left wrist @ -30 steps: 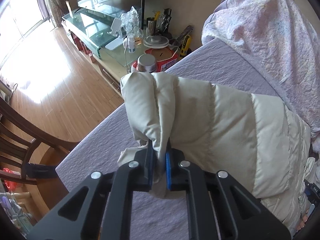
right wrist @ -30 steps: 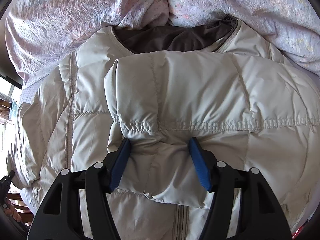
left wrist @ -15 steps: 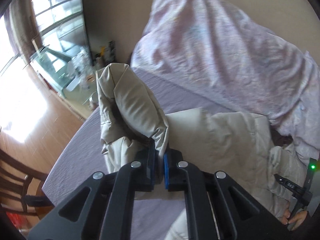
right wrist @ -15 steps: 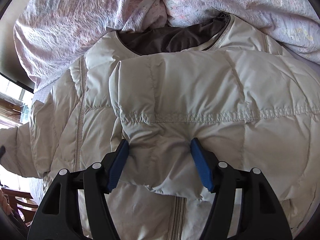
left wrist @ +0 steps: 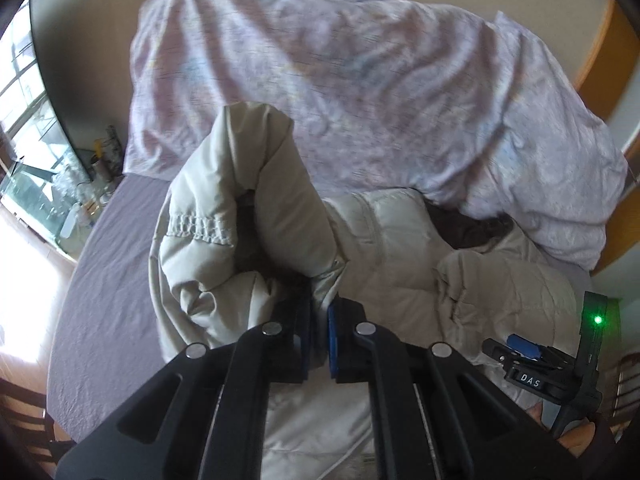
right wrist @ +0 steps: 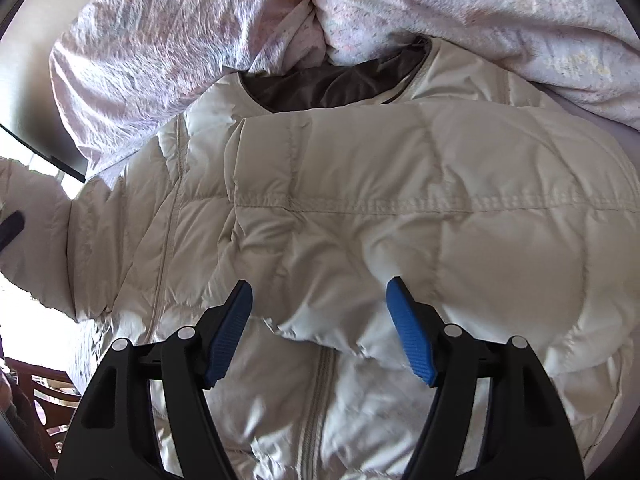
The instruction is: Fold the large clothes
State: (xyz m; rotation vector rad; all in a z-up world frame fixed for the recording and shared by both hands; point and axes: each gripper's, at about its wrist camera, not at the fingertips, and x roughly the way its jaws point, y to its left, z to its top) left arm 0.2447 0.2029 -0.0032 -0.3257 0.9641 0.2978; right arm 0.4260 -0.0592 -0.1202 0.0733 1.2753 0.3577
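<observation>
While left claw point(left wrist: 319, 334) pinches the raised jacket point(right wrist: 360, 208) sleeve point(left wrist: 248, 208), right claw point(right wrist: 320, 308) is opening, fabric loose between pads; jacket hem cut off at frame bottom.

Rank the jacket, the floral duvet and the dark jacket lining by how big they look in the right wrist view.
1. Jacket, fills most of the view.
2. Floral duvet, across the top; partly cut off, so its true size is unsure.
3. Dark jacket lining, a small patch at the collar.
</observation>
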